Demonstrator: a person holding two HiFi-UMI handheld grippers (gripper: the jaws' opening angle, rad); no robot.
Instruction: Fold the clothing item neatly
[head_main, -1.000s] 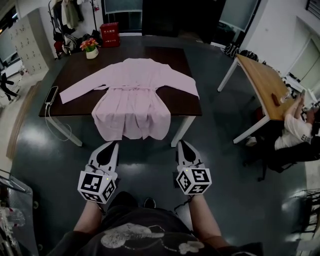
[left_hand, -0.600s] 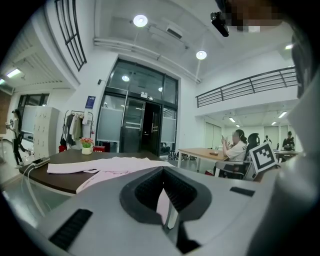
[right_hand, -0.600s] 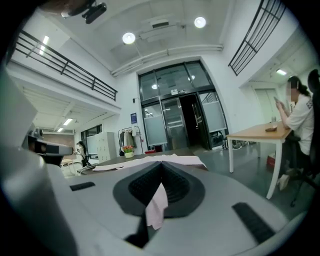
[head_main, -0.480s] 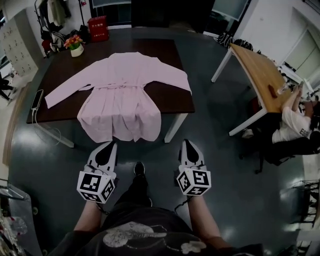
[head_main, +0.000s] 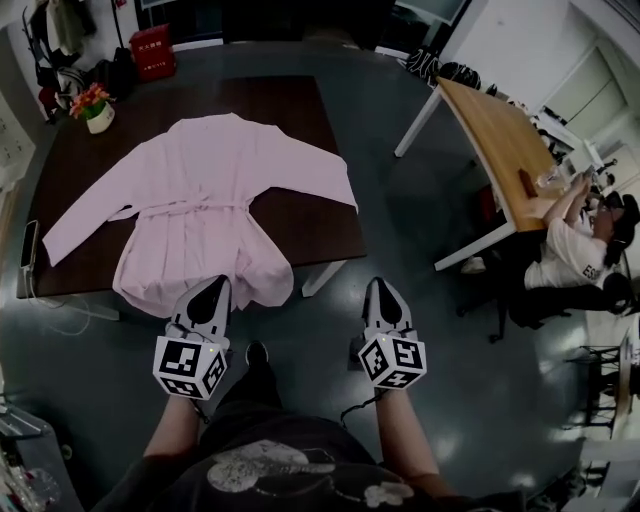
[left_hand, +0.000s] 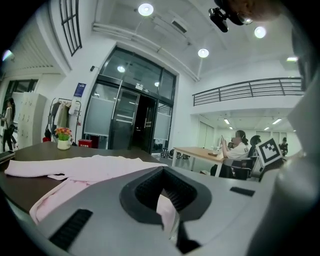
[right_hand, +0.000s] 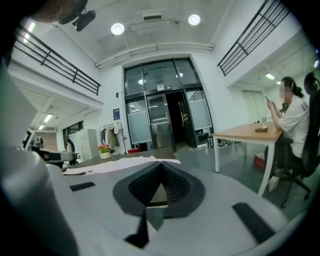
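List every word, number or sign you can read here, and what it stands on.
No text reads clearly.
Red box: white characters, too small.
Blue wall sign: too small.
Seated person's shirt: dark print, blurred.
Cubes on left gripper and right gripper: square markers only, no words.

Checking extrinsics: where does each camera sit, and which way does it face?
Head view: on the person's head, steeply down at pink robe on dark table; torso, forearms, left gripper, right gripper show.
Left gripper view: on the left gripper, level along its shut jaws over the robe; its grey body shows.
Right gripper view: on the right gripper, level along its shut jaws toward the table; its grey body shows.
Shared by all: robe, flower pot, seated person.
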